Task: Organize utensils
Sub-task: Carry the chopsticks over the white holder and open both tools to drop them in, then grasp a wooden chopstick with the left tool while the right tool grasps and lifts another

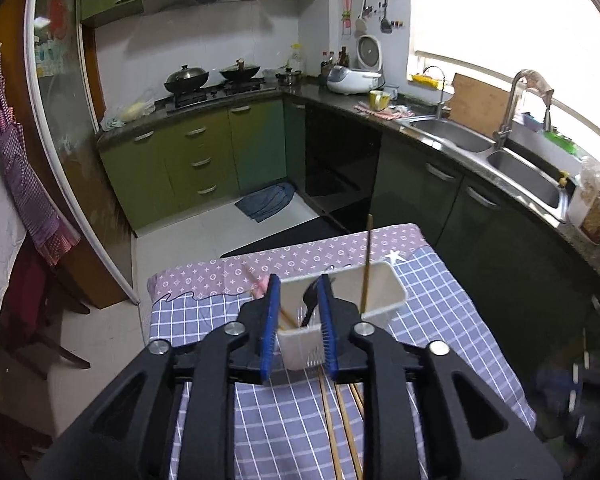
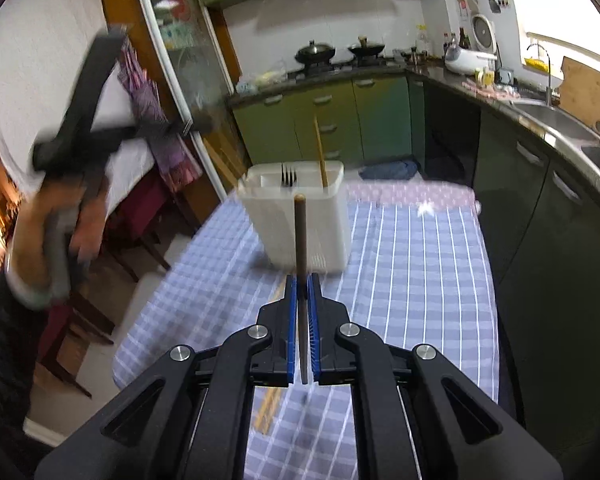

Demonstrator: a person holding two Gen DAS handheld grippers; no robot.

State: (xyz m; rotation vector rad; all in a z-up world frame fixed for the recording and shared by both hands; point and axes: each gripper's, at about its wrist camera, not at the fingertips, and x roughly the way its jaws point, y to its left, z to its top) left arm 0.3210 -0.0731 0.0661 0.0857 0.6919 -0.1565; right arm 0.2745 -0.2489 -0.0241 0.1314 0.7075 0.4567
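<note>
Currently right tongs (image 2: 302,292) pinch a chopstick (image 2: 300,248) at 6 o'clock of the white holder (image 2: 300,216) on the bench (image 2: 412,264), left tongs (image 1: 300,304) spread; likely risk: thin stick pivots, misses its slot.

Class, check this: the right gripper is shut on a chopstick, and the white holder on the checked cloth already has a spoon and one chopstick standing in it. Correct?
Not quite. The right wrist view shows tines: a fork, not a spoon, stands in the holder. The rest holds: right gripper shut on a chopstick, another chopstick in the holder.
</note>
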